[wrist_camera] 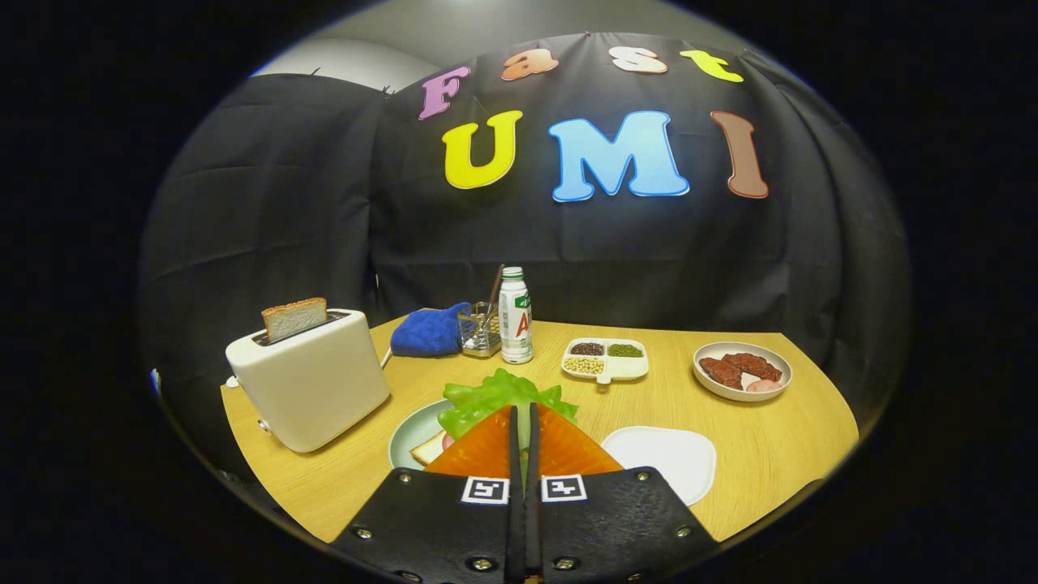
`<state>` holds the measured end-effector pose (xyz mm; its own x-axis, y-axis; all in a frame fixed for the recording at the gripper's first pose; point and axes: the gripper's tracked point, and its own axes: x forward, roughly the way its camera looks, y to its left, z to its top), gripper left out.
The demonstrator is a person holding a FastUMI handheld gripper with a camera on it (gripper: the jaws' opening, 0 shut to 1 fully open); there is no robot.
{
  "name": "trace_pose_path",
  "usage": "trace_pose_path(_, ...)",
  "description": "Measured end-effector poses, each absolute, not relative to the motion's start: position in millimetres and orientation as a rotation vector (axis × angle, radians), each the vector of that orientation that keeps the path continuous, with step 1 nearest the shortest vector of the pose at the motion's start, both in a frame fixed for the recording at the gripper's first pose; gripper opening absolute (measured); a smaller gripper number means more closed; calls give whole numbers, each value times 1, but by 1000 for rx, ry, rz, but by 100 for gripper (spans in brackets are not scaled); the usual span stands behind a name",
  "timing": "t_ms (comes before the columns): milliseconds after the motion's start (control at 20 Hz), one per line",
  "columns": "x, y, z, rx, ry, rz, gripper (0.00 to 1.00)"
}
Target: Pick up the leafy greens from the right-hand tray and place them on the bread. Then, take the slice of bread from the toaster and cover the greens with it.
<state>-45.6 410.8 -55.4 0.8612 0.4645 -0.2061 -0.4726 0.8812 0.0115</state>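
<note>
My gripper [523, 418] is shut on the leafy greens [499, 396], a ruffled light-green leaf that sticks out ahead of and to both sides of the fingertips. It hangs over a pale green plate [405, 438], where a slice of bread [430, 448] with something pink beside it peeks out left of the fingers. The white toaster [312, 381] stands to the left with a slice of bread [294, 317] standing up in its slot. The white tray [665, 458] lies to the right of the fingers, bare.
At the back of the wooden table [770, 454] are a blue cloth [428, 331], a clear holder with sticks [482, 328], a white bottle [515, 316], a divided dish of beans [606, 359] and a bowl of meat [742, 371].
</note>
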Motion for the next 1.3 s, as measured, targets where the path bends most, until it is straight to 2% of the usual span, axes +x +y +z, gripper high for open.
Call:
trace_pose_path(1100,-40,458,-128,-84,306,524,1)
trace_pose_path(1250,-42,453,-132,-103,311,506,10)
trace_pose_path(1300,-41,452,-132,-104,307,500,18)
